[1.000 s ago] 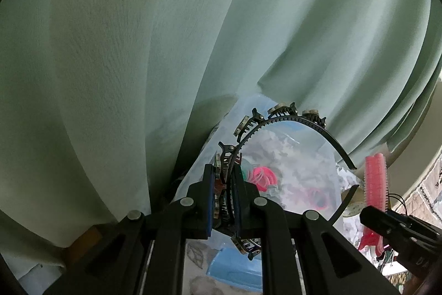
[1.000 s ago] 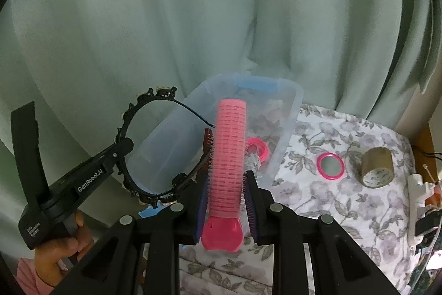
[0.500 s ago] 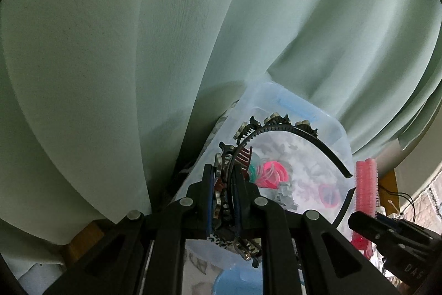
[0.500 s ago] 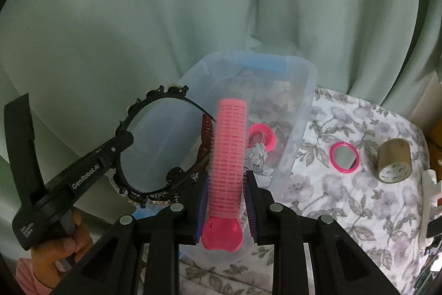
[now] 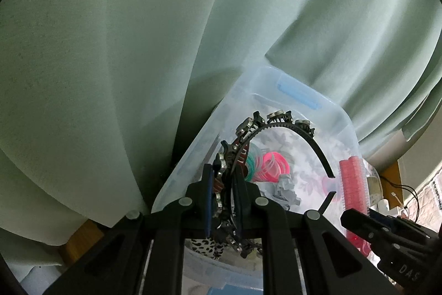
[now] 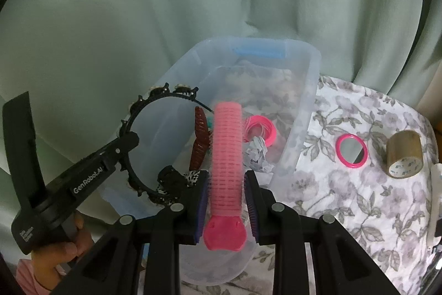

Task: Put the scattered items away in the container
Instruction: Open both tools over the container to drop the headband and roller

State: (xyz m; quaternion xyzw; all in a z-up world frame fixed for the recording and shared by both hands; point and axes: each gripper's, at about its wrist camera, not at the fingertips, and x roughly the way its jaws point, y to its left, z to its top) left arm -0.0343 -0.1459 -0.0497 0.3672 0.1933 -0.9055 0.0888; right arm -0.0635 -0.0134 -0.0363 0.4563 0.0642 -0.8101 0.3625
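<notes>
Progress: the clear plastic container (image 6: 301,112) already holds several items: a coil of pink hair ties (image 6: 261,129), a brown hair clip (image 6: 200,141), crumpled paper (image 6: 255,154) and a leopard-print piece near its front wall. Two more items are in transit. The left gripper (image 5: 224,198) is clamped on the side of a black studded headband (image 5: 292,126), whose arc hangs over the container's interior. The right gripper (image 6: 225,205) grips a pink hair roller (image 6: 226,156) near its base, the roller standing upright above the container's front half; its pads press on the bristles.

Left to do, as far as visible: both held items need releasing into the container, and a pink-rimmed mirror (image 6: 351,149) and a roll of brown tape (image 6: 404,154) lie on the floral cloth (image 6: 359,198), well apart from the container (a white object at the far right edge is too cropped to identify).

Clearance: the green curtain (image 6: 138,18) hangs just behind the container's rear rim and along its left wall, so room is tight there. The headband's free ends sit near the roller; the two grippers are close together over the opening. Open cloth lies to the right.
</notes>
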